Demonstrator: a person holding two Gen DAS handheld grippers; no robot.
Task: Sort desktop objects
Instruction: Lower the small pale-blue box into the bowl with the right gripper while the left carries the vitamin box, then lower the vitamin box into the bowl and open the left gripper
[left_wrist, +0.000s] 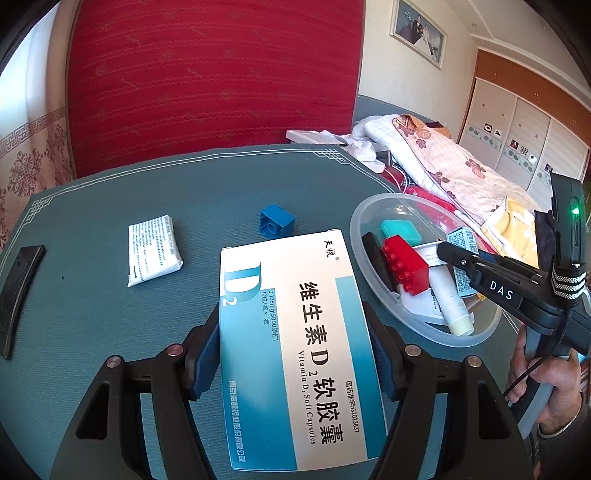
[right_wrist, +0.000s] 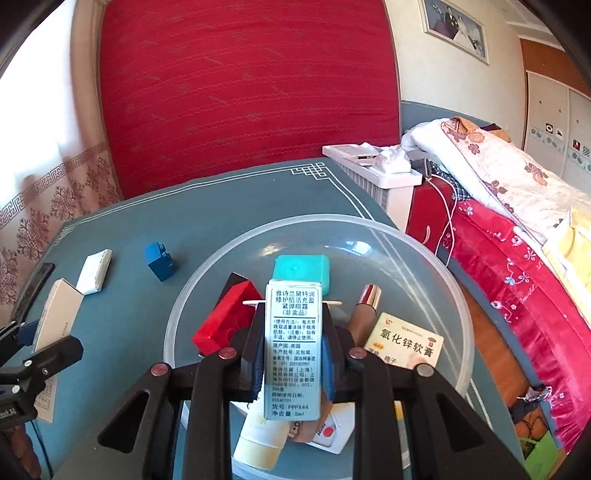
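Observation:
My left gripper (left_wrist: 291, 332) is shut on a white and blue Vitamin D2 box (left_wrist: 295, 280), held above the teal table mat just left of a clear plastic bowl (left_wrist: 439, 338). My right gripper (right_wrist: 291, 332) is shut on a small pale blue eye cream box (right_wrist: 291, 354), held over the bowl (right_wrist: 314, 220). Inside the bowl lie a red brick (right_wrist: 221, 321), a teal case (right_wrist: 301, 271), an ointment box (right_wrist: 404, 345) and a cream tube (right_wrist: 258, 439). On the mat sit a blue brick (left_wrist: 277, 221) and a white tissue pack (left_wrist: 153, 251).
A flat black object (left_wrist: 18, 295) lies at the mat's left edge. A red upholstered panel (left_wrist: 214, 74) stands behind the table. To the right are a white shelf (right_wrist: 373, 166) and a bed with quilts (right_wrist: 509, 177). A hand (left_wrist: 554, 391) holds the right gripper's handle.

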